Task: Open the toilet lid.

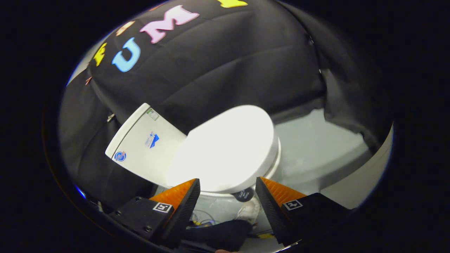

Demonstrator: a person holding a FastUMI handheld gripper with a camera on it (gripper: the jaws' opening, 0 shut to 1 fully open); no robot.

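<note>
The tongs stood wide apart, holding nothing, their ridged wedge-shaped fingers pointing at the toilet. Just ahead of them the smooth, glossy oval lid lay closed over the bowl. Beyond it rose the boxy tank, against wrinkled black cloth.

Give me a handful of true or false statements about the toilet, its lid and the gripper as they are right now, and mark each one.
1. The toilet lid is down over the bowl. True.
2. The gripper is shut on the lid's front edge. False: its fingers are spread apart and hold nothing, with the lid's edge just ahead of them.
3. The tank stands behind the lid, against the black cloth wall. True.
4. The lid is black. False: it is white.
5. A pale floor lies beside the toilet. True.
</note>
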